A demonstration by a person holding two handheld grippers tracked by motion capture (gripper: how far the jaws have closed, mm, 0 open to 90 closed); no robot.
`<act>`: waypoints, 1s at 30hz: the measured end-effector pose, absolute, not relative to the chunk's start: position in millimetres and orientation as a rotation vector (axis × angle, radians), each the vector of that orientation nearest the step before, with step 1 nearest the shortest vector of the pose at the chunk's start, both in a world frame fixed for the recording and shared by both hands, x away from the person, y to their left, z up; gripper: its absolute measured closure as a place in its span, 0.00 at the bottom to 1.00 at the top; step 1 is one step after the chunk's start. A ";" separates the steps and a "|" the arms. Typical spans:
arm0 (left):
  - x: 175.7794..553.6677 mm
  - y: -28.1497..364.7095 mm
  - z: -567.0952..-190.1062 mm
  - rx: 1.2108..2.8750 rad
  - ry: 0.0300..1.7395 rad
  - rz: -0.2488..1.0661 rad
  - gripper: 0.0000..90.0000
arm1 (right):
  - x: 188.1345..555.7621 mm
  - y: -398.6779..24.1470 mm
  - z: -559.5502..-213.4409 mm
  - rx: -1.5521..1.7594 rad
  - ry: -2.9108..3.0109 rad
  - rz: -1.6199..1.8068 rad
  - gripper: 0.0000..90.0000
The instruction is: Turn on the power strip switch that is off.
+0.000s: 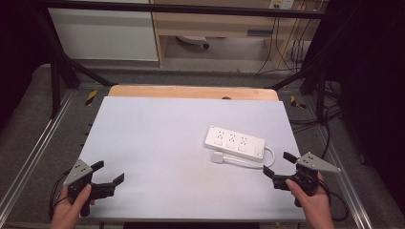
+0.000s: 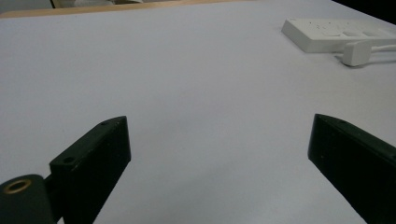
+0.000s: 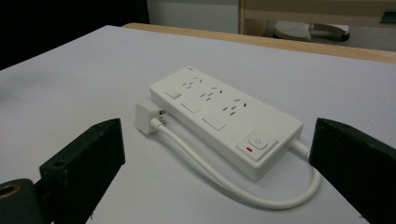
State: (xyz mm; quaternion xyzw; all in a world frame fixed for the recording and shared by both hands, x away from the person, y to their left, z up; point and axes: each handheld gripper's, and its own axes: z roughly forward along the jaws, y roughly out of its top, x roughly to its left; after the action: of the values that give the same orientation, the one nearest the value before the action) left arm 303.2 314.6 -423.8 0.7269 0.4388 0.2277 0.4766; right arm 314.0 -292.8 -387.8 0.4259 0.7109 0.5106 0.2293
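A white power strip (image 1: 234, 142) lies on the white table (image 1: 157, 143), right of centre. Its cord (image 1: 248, 164) loops round to a white plug (image 1: 218, 157) lying loose beside it. In the right gripper view the power strip (image 3: 224, 116) shows several sockets and a button with a red mark, and the plug (image 3: 146, 117) rests at its left. My right gripper (image 1: 276, 163) is open just right of the strip, held by a hand. My left gripper (image 1: 108, 172) is open near the front left edge, nothing between its jaws. The left gripper view has the power strip (image 2: 336, 33) and plug (image 2: 356, 52) far off.
A wooden strip (image 1: 191, 92) runs along the table's far edge. Metal frame rails (image 1: 33, 152) flank the table on both sides. Cables (image 1: 310, 124) trail on the floor to the right, and a cabinet (image 1: 105, 33) stands behind.
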 end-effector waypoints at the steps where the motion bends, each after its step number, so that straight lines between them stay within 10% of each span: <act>1: 303.4 314.6 -424.0 1.778 1.073 0.557 0.06 | 313.9 -292.8 -387.4 1.172 1.955 1.406 0.04; 30: 303.6 314.8 -424.4 1.779 1.086 0.553 0.07 | 343.2 -278.0 -370.5 1.139 1.976 1.412 0.03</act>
State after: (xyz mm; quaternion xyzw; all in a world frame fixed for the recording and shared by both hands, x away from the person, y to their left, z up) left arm 303.6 314.8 -424.4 0.7268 0.4436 0.2260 0.4731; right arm 343.2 -278.0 -370.5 0.4134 0.7173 0.5126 0.2276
